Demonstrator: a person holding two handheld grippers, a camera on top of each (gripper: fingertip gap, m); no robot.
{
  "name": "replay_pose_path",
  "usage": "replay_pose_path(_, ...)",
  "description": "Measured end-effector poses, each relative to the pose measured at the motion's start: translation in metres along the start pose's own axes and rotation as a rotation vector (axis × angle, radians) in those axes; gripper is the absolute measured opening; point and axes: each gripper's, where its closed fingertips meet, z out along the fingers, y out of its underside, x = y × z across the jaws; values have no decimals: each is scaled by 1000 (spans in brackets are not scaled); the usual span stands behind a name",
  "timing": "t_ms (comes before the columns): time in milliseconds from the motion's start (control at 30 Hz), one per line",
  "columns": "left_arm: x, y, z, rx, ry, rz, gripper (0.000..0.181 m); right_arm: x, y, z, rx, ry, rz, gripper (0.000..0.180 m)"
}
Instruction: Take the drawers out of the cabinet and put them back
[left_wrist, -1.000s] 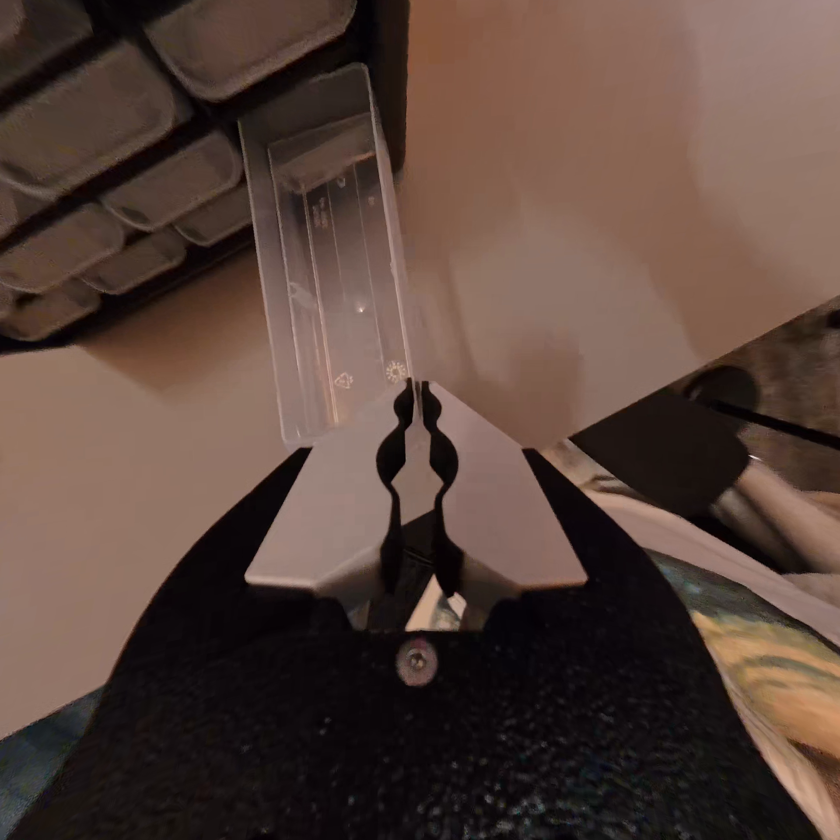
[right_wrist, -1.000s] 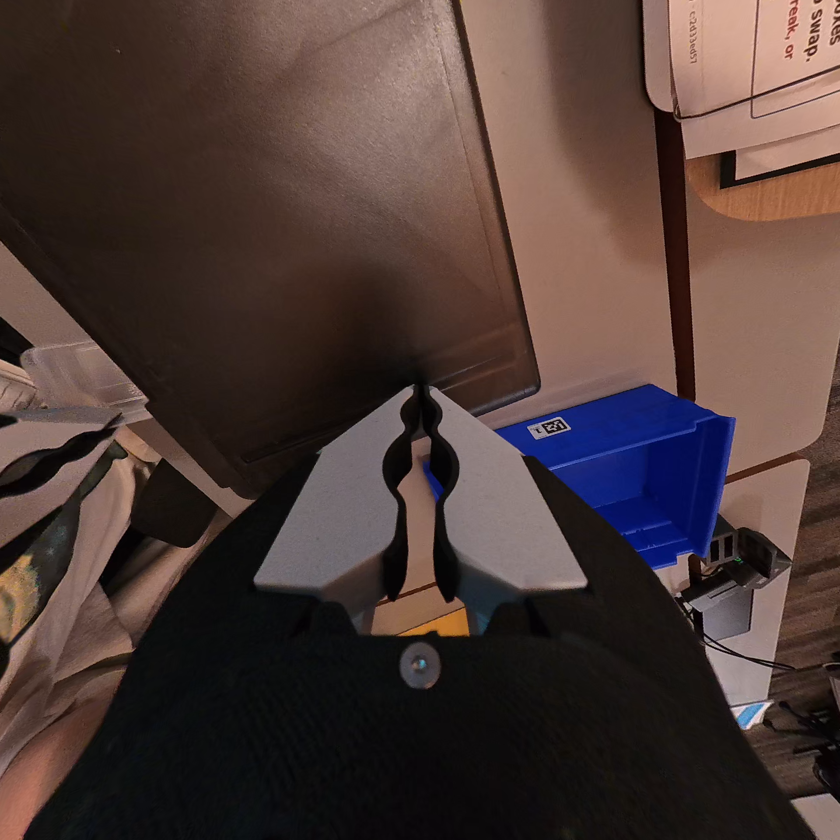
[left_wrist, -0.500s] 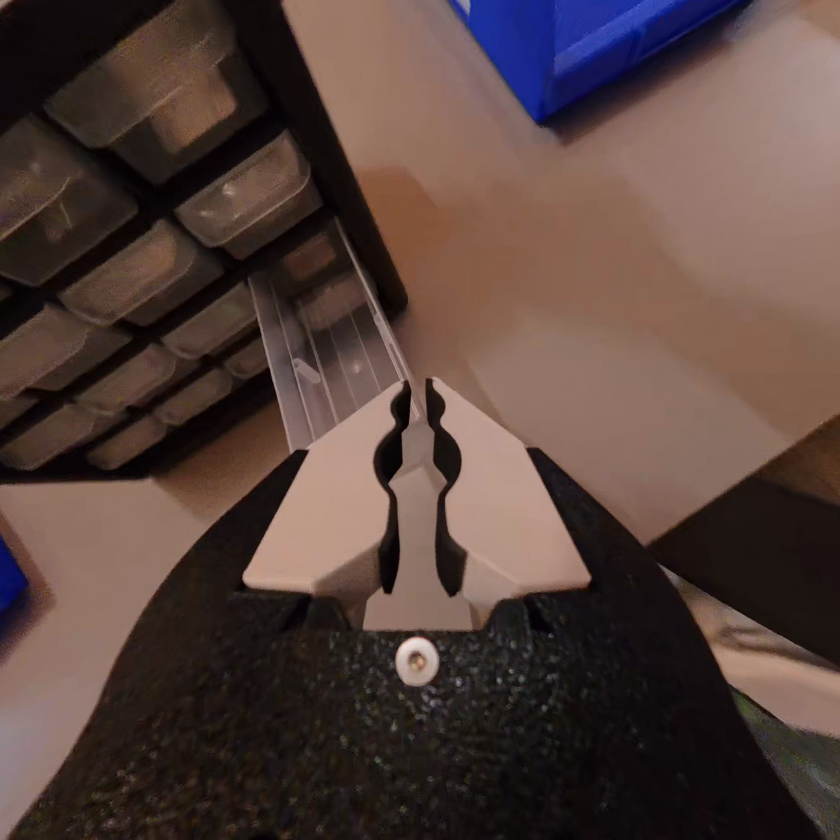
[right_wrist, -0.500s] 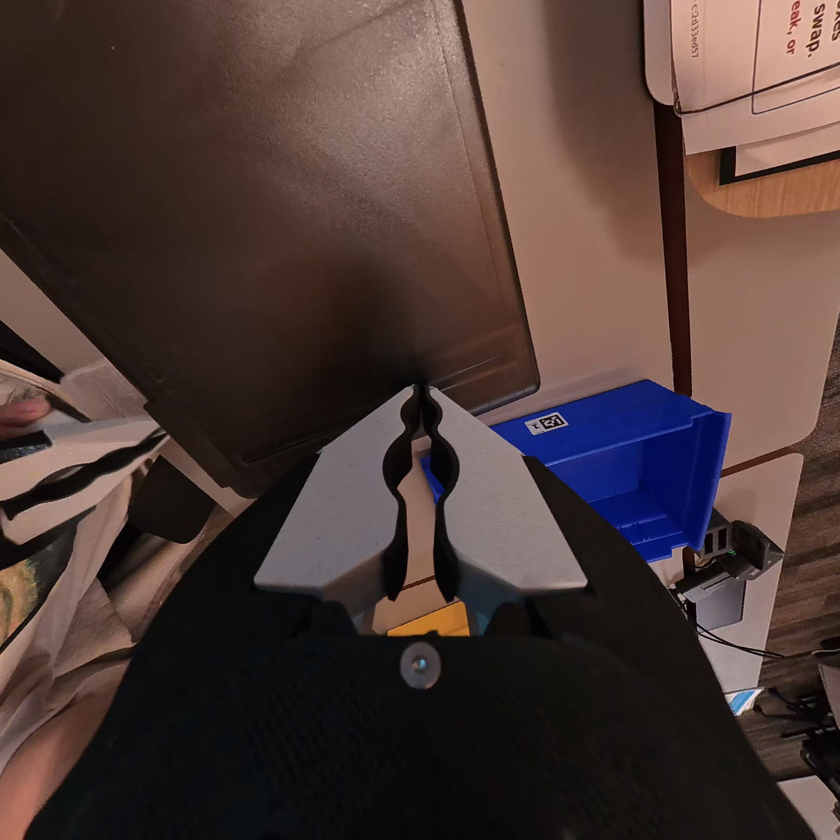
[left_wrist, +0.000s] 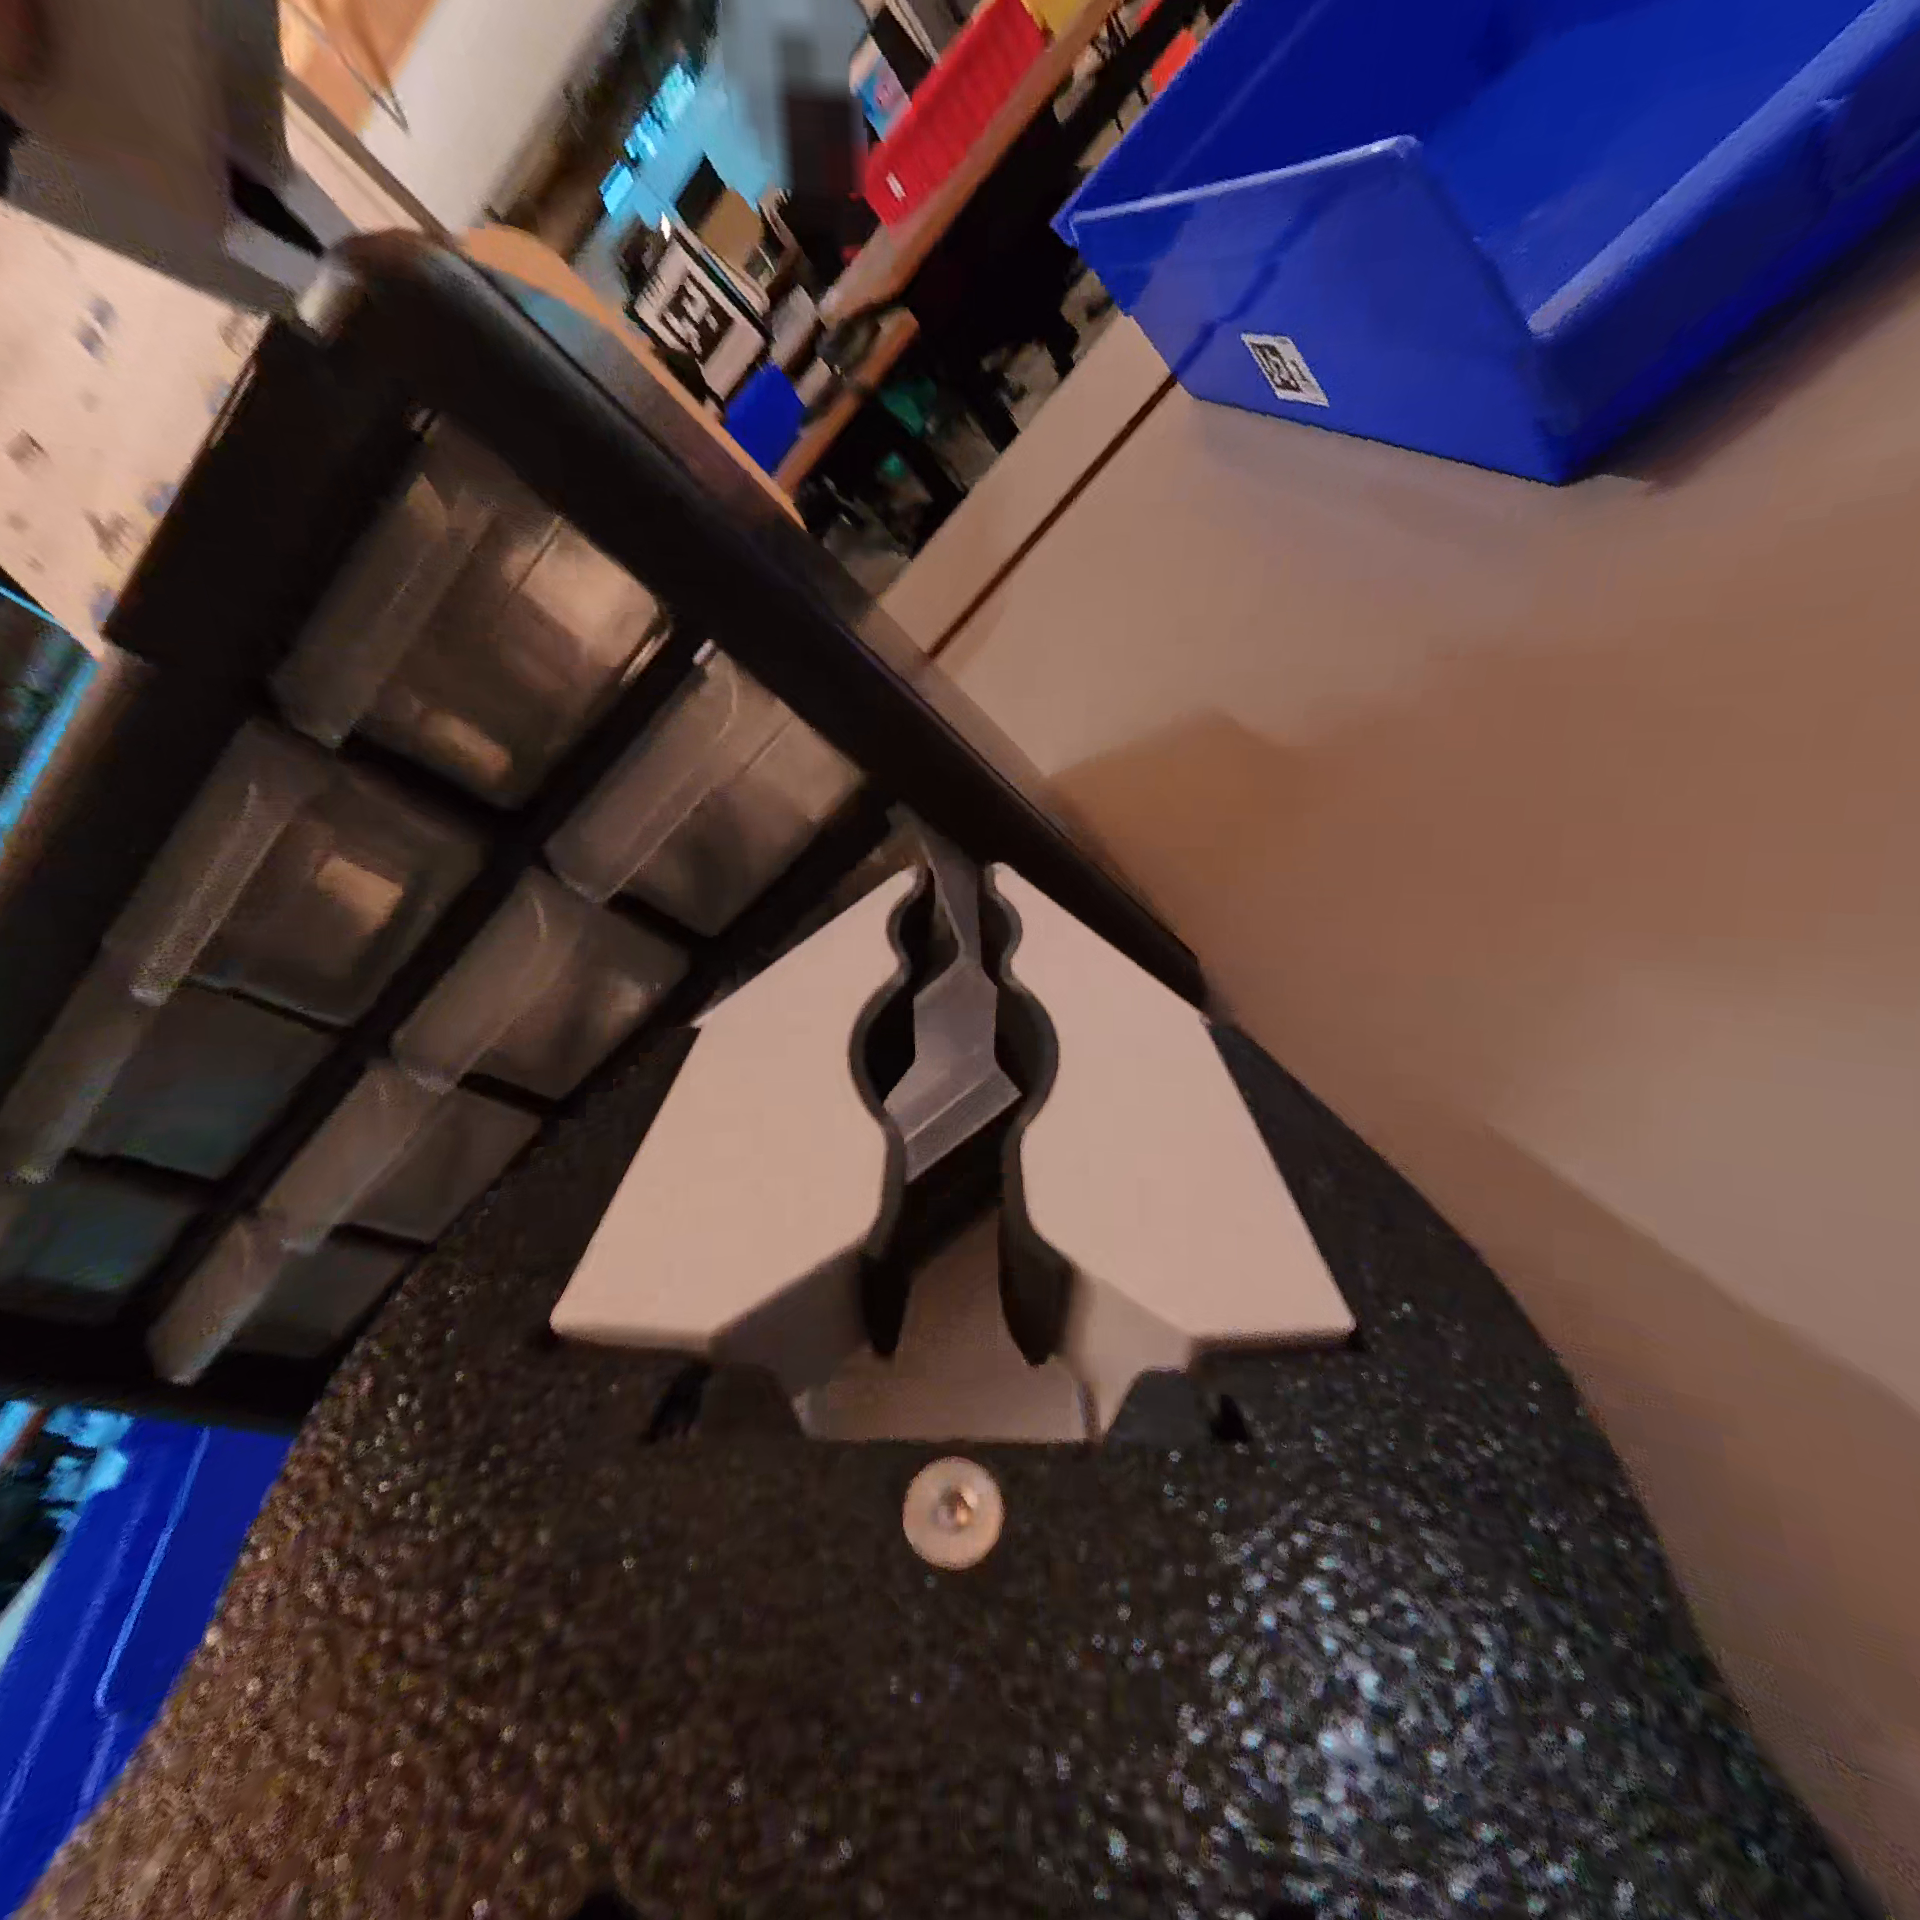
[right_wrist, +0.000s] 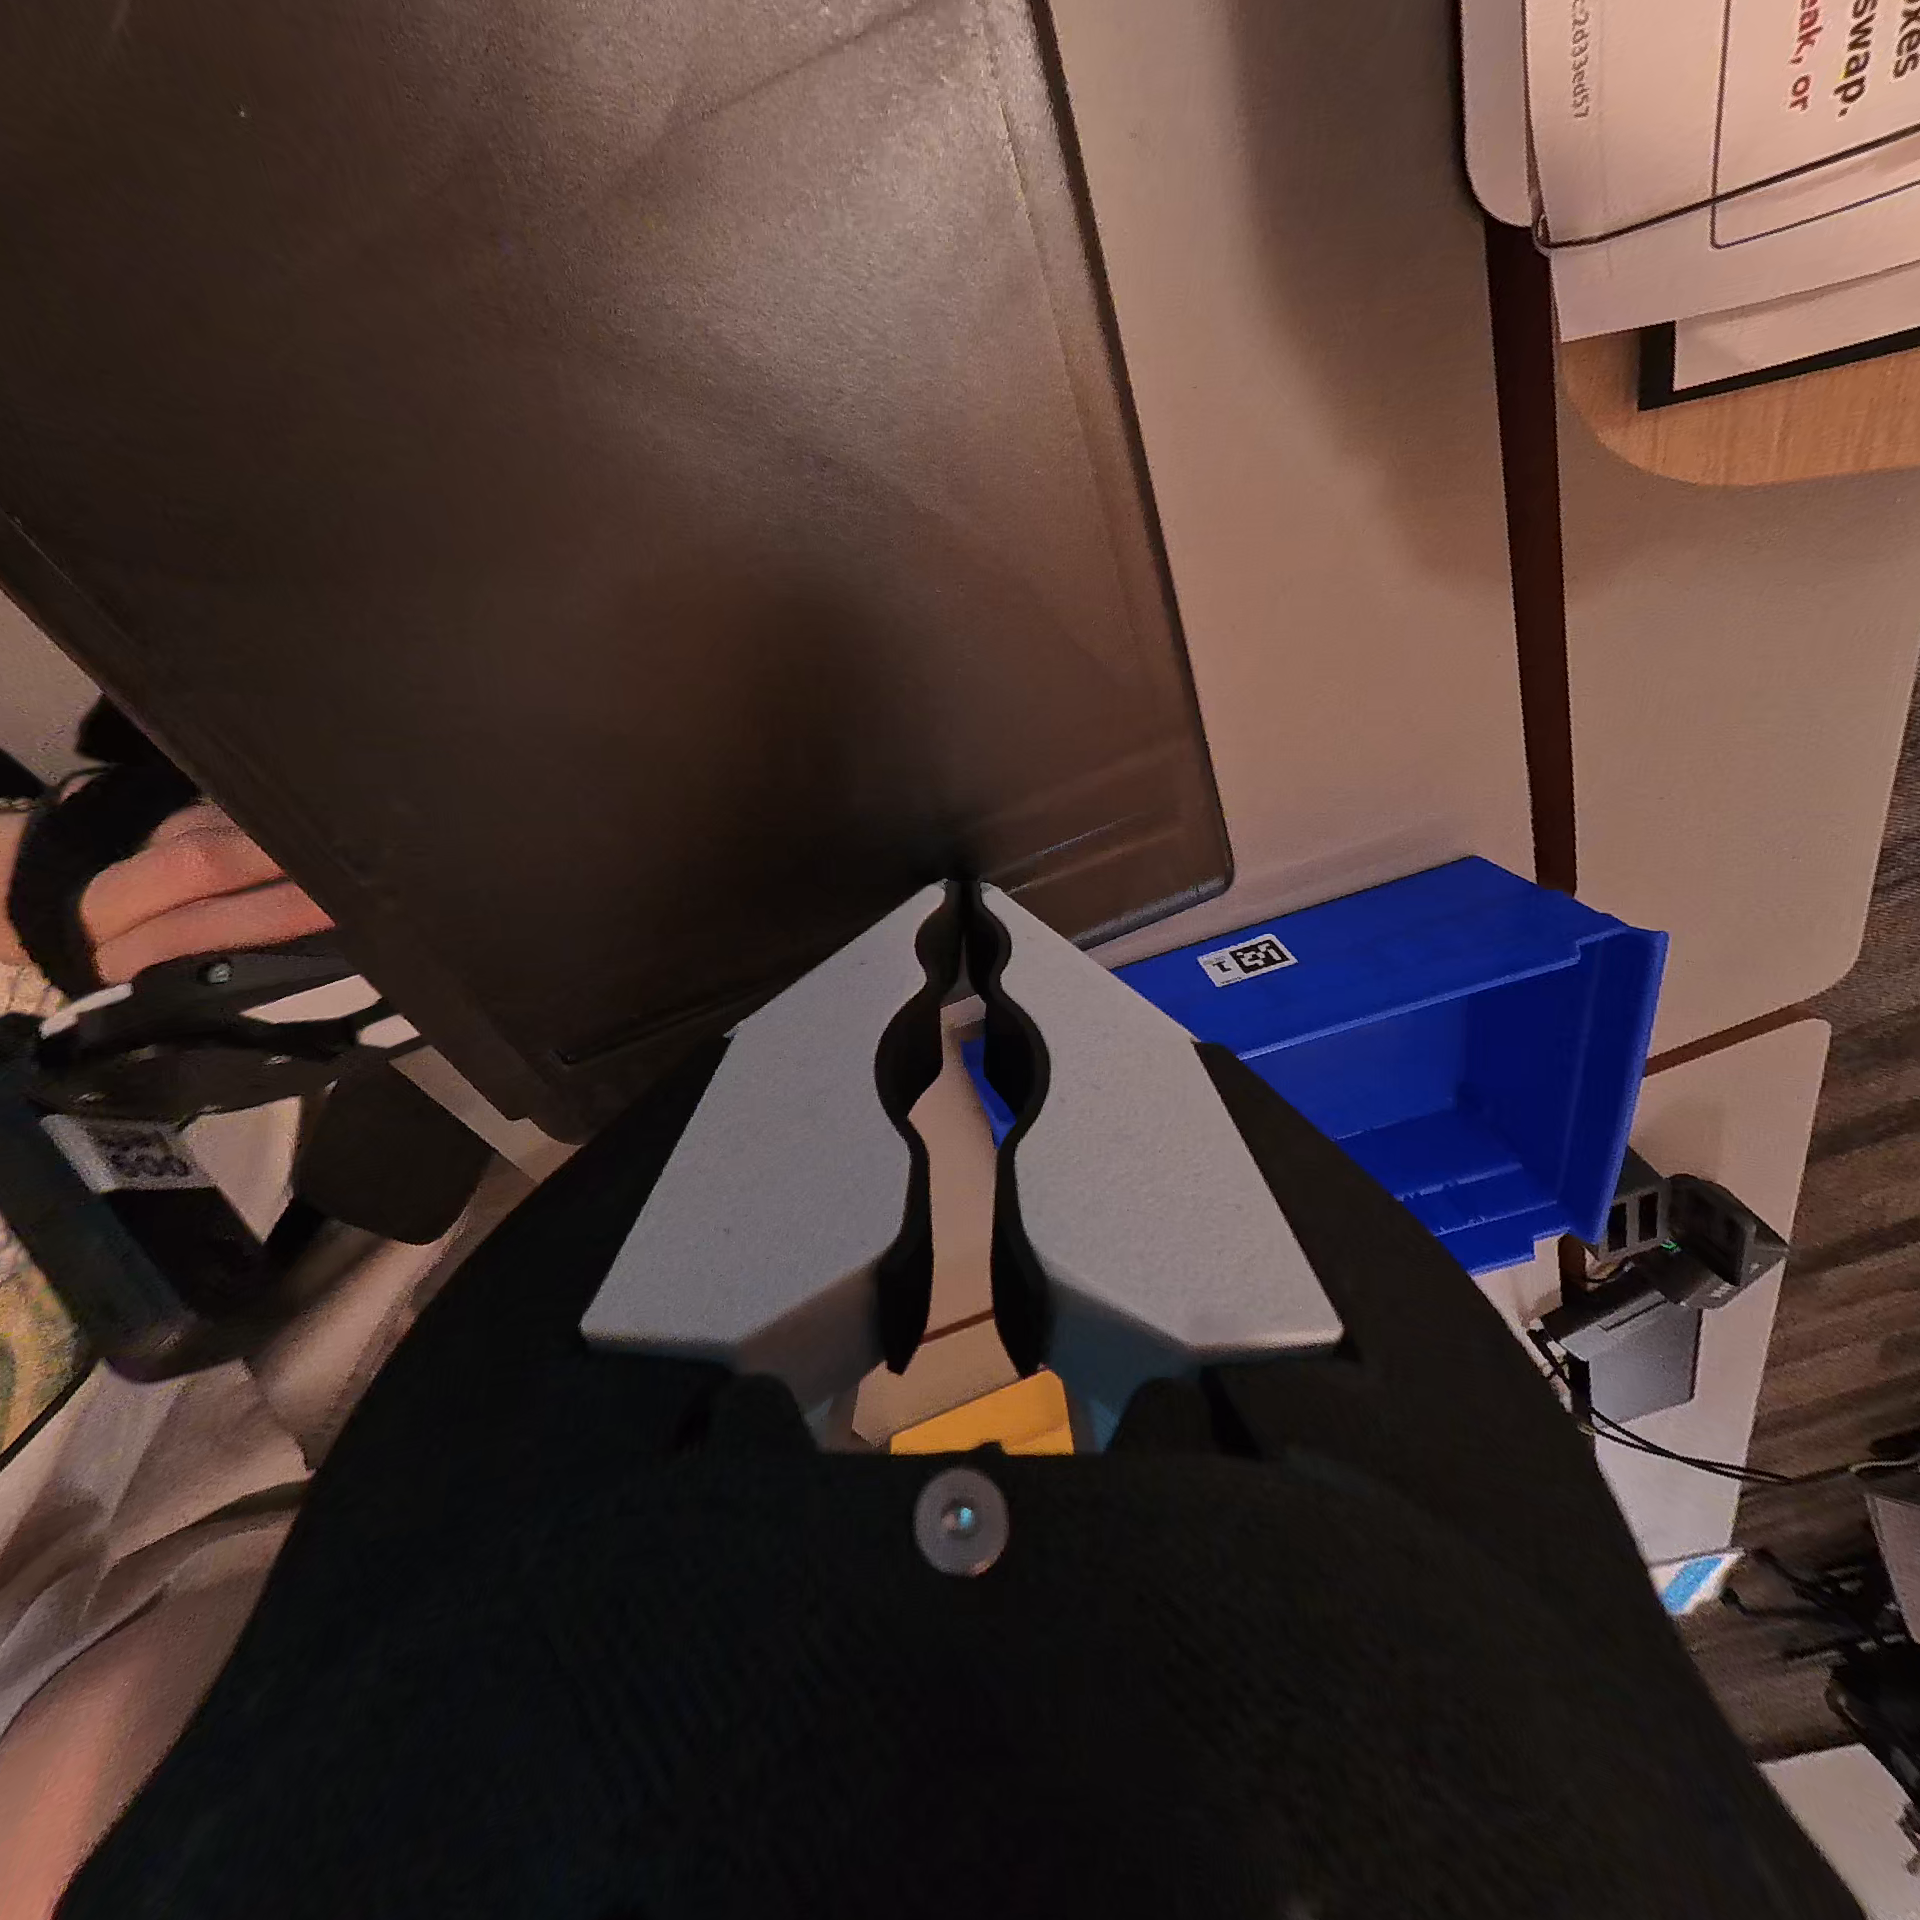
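A: Where is the drawer (left_wrist: 951, 1049) right now?

B: In the left gripper (left_wrist: 956, 894). Its fingers are pinched on the clear pull tab at the drawer's front, and the drawer sits in the lower right slot of the cabinet (left_wrist: 582, 499), at the corner by the black side wall. How deep it is seated I can't tell; the gripper hides most of it.

A: And the right gripper (right_wrist: 961, 894)?

B: Pressed together with nothing between the fingers, tips against the flat top of the cabinet (right_wrist: 582, 436), probably steadying it. The cabinet stands on the counter (left_wrist: 1507, 831), with a blue bin (left_wrist: 1538, 260) towards the far edge.

A: How will the drawer handle?

B: I'd judge it light and fairly stiff: thin clear plastic, smooth, so slippery in a loose grasp. The tab is the natural hold, but it is narrow and could flex or snap if twisted. A straight push along the slot should suit it; at an angle it may bind against the frame.

A: And the neighbours (left_wrist: 717, 800)?

B: Same clear kind, seated in their slots beside it.
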Motion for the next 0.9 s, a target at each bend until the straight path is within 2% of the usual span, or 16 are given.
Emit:
replay_pose_path(133, 1, -8, 3, 101, -6, 53, 11, 0, 0, 0, 10, -7, 5, 0)
replay_pose_path(233, 11, -13, -13, 188, 73, 8, 27, 0, 0, 0, 1, 7, 2, 0)
replay_pose_path(333, 7, -8, -33, 257, 69, 23, 37, 0, 0, 0, -4, 18, 8, 0)
replay_pose_path(367, 4, -2, -38, 274, 56, 62, 35, 0, 0, 0, -4, 20, 10, 0)
replay_pose_path(400, 1, 5, -42, 286, 28, 123, 24, 0, 0, 0, -4, 18, 16, 0)
replay_pose_path(433, -3, 13, -44, 291, -6, 201, 5, 0, 0, 0, -3, 16, 22, 0)
replay_pose_path(467, -6, 21, -45, 292, -38, 289, 0, 0, 0, 0, -3, 13, 26, 0)
replay_pose_path(633, -18, 36, -40, 318, -183, 628, 0, 0, 0, 0, 14, -1, 58, 0)
replay_pose_path(767, -14, 31, -30, 369, -185, 738, 0, 0, 0, 0, 53, -15, 96, 0)
replay_pose_path(900, -16, 29, -13, 364, -171, 739, 0, 0, 0, 0, 76, -31, 125, 0)
